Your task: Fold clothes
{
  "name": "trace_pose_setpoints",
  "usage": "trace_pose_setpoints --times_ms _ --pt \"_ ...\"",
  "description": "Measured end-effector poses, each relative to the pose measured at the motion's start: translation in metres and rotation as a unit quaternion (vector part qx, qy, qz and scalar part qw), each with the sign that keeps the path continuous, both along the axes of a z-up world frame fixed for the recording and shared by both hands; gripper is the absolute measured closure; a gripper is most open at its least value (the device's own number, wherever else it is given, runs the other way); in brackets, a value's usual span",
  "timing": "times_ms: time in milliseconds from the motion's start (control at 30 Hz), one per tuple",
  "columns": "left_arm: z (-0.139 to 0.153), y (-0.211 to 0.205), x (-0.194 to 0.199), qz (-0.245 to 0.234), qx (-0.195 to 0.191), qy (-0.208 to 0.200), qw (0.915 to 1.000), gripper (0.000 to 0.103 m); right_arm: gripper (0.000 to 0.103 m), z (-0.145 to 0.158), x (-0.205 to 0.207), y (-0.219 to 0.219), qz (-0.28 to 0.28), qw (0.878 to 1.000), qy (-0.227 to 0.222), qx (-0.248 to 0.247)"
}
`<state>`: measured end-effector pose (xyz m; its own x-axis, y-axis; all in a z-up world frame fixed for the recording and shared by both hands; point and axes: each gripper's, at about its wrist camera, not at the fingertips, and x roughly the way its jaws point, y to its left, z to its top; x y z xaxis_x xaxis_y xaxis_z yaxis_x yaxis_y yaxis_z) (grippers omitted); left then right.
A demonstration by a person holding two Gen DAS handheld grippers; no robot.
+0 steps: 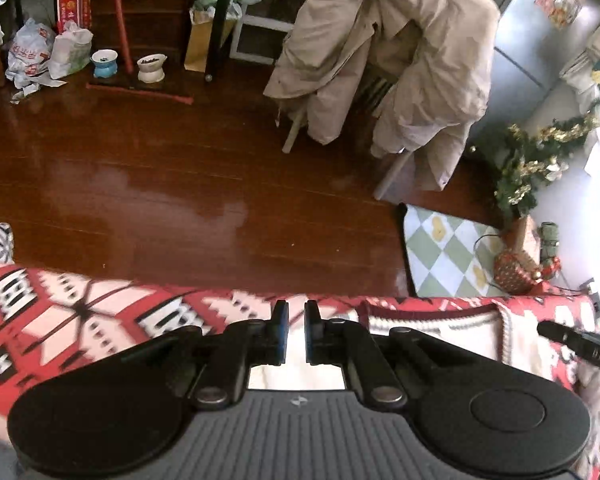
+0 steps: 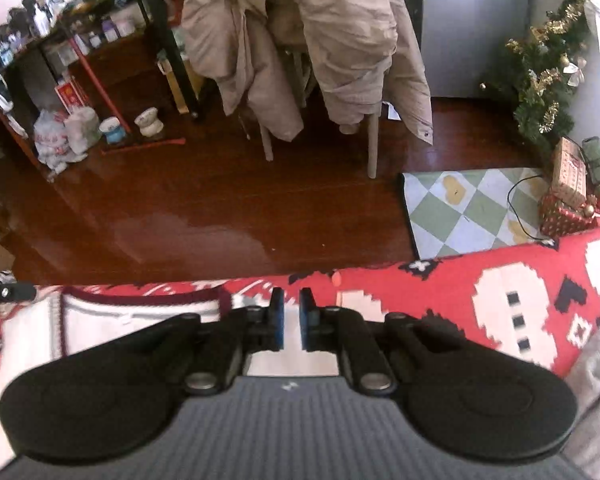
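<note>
The left claw (image 1: 296,330) has its jaws drawn narrow, only a slim gap between the blue pads (image 1: 281,334), and nothing shows between them. It hangs tilted down over a red, white and black patterned blanket (image 1: 80,312) that covers the surface below — what lies under the blanket cannot be told. The right claw (image 2: 291,320) stands just as narrow, its blue pads (image 2: 277,322) also clamping nothing. The garment (image 1: 432,322), a cream knit with a dark red trim, lies flat on the blanket near its far edge; in the left view it sits to the right of the claw, in the right view (image 2: 140,312) to the left, so it lies between the two claws. The black tip of the right claw pokes in at the right edge of the left view, over the knit's right side. Beyond the blanket's far edge stretches a glossy dark wooden floor (image 1: 160,168). A chair (image 2: 374,148) draped with a beige coat (image 2: 300,32) stands well apart on it. A green-and-white checked mat (image 2: 468,208) lies by the blanket's far right corner, with a small Christmas tree (image 2: 548,68) and wrapped boxes (image 2: 564,208) beside it. Far left, two pet bowls (image 1: 128,65) sit before a dark shelf (image 1: 140,4).
</note>
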<state>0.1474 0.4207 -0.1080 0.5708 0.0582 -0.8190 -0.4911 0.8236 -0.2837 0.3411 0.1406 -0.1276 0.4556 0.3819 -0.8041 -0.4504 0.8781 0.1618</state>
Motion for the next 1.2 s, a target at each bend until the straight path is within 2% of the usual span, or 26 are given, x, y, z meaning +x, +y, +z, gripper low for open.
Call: trace_pose_setpoints --times_ms 167,300,400,500,633,733,833,933,1033,1100,1200 --pt "0.015 -0.031 -0.053 -0.023 -0.02 0.009 0.9995 0.097 0.094 0.018 -0.056 -0.023 0.036 0.999 0.008 -0.012" --pt "0.004 -0.066 -0.101 -0.044 -0.036 0.041 0.9975 0.097 0.094 0.022 -0.115 -0.041 0.053 0.998 0.032 -0.028" --pt "-0.012 -0.089 -0.136 -0.053 -0.043 0.065 0.9955 0.097 0.094 0.014 -0.156 -0.06 0.034 0.997 0.05 -0.04" --pt "-0.022 -0.098 -0.158 -0.058 -0.045 0.071 0.9948 0.097 0.094 0.002 -0.183 -0.081 -0.003 0.997 0.065 -0.048" --pt "-0.021 -0.099 -0.177 -0.069 -0.021 0.071 0.9949 0.097 0.096 -0.011 -0.202 -0.105 -0.034 0.996 0.058 -0.05" --pt "-0.02 -0.095 -0.194 -0.066 -0.009 0.083 0.9944 0.097 0.098 -0.011 -0.212 -0.119 -0.036 0.997 0.046 -0.056" --pt "-0.018 -0.094 -0.215 -0.066 0.003 0.097 0.9931 0.1 0.098 -0.009 -0.223 -0.142 -0.055 0.995 0.053 -0.058" --pt "-0.016 -0.095 -0.229 -0.046 0.002 0.114 0.9924 0.1 0.102 -0.008 -0.225 -0.163 -0.054 0.995 0.07 -0.052" --pt "-0.01 -0.097 -0.233 -0.019 -0.004 0.117 0.9929 0.099 0.101 -0.005 -0.226 -0.175 -0.023 0.994 0.077 -0.072" --pt "-0.003 -0.102 -0.227 -0.003 0.002 0.106 0.9944 0.099 0.097 0.005 -0.22 -0.182 -0.018 0.995 0.075 -0.056" --pt "0.001 -0.108 -0.206 0.022 0.006 0.086 0.996 0.099 0.097 0.015 -0.2 -0.174 0.011 0.997 0.047 -0.055"
